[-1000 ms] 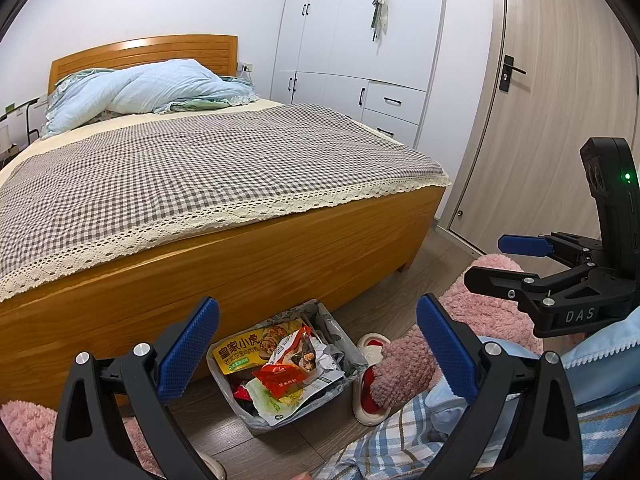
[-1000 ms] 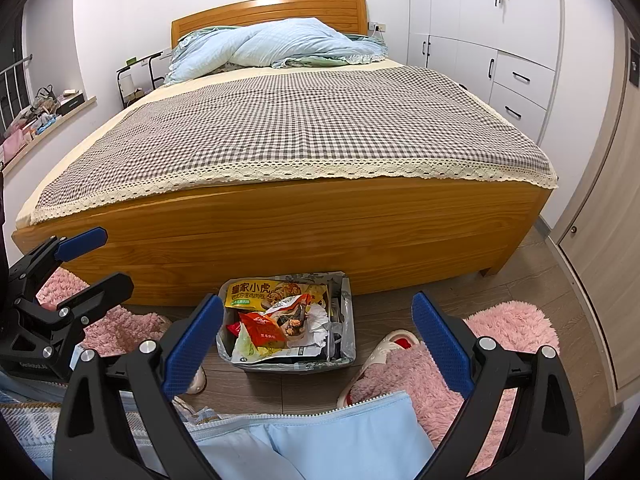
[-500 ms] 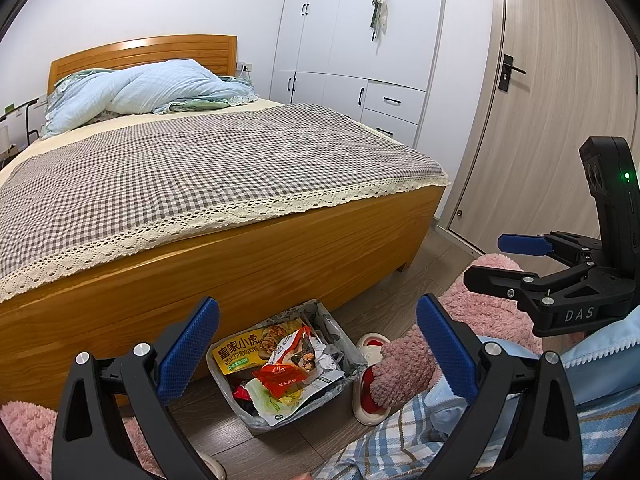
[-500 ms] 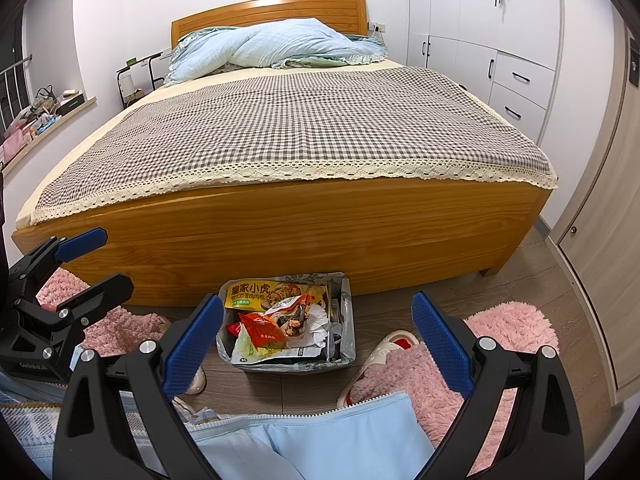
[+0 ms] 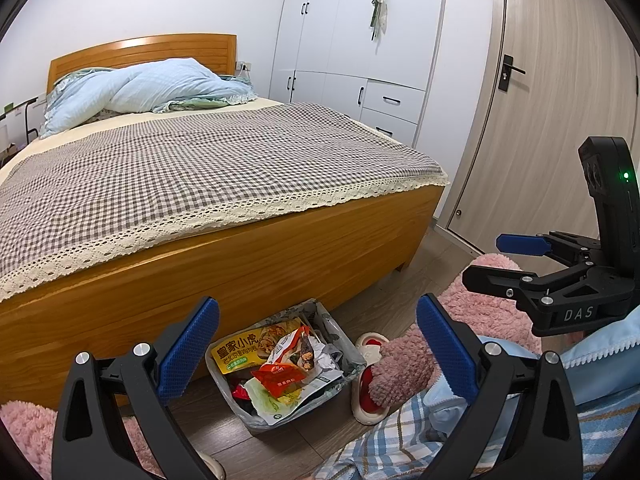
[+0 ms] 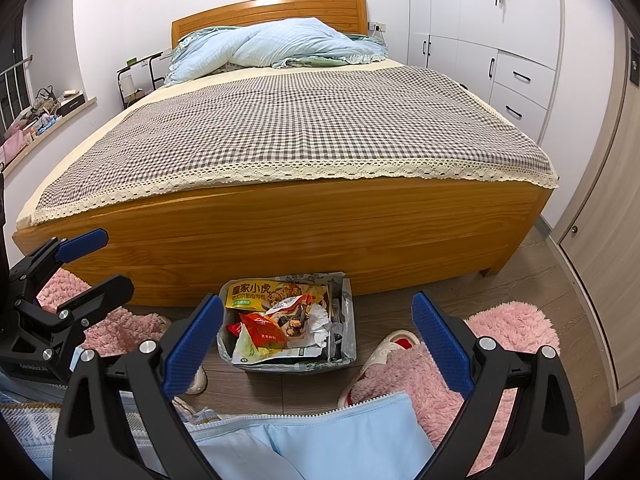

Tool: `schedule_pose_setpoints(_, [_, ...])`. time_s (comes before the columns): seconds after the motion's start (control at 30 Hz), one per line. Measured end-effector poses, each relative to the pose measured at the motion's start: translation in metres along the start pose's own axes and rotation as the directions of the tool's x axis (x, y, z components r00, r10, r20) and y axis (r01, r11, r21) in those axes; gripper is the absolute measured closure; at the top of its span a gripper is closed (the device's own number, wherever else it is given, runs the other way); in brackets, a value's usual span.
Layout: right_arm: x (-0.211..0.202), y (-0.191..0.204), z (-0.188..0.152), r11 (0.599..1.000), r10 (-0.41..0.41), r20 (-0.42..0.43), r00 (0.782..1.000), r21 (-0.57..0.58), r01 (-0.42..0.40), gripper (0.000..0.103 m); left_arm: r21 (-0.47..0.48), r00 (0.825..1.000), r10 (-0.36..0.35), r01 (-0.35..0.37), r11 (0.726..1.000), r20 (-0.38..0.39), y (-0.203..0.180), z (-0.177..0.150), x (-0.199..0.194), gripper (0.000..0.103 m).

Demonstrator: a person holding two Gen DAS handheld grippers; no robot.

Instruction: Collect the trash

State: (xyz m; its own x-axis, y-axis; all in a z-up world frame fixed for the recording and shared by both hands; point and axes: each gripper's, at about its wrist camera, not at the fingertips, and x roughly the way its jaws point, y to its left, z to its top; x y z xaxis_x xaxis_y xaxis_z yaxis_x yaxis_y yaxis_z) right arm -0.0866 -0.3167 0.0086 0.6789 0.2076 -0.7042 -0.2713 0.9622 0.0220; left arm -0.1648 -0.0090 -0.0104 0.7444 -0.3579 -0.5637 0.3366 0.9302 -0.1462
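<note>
Both hand-held grippers, left (image 5: 318, 344) and right (image 6: 318, 340), are wide open and empty; lower them onto the bag (image 6: 346, 344) rim, pinching plastic, not wrappers (image 6: 276, 322).

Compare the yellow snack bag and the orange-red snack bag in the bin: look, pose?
The yellow snack bag is bigger, lies flat at the bin's bed-side end and shows large black characters. The orange-red snack bag is smaller, crumpled, and sits nearer the middle, on top of the other wrappers. Both are food packets lying on top of the trash; neither is held by a gripper.
</note>
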Motion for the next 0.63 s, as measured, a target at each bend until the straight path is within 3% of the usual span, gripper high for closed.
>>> schedule_pose_setpoints(0.63, [0.0059, -0.0032, 0.0009, 1.0, 0.015, -0.013, 1.0, 0.009, -0.015, 0.012, -0.011, 1.0, -0.016, 0.016, 1.0, -0.018, 0.0049, -0.0015, 0.0045, 0.008])
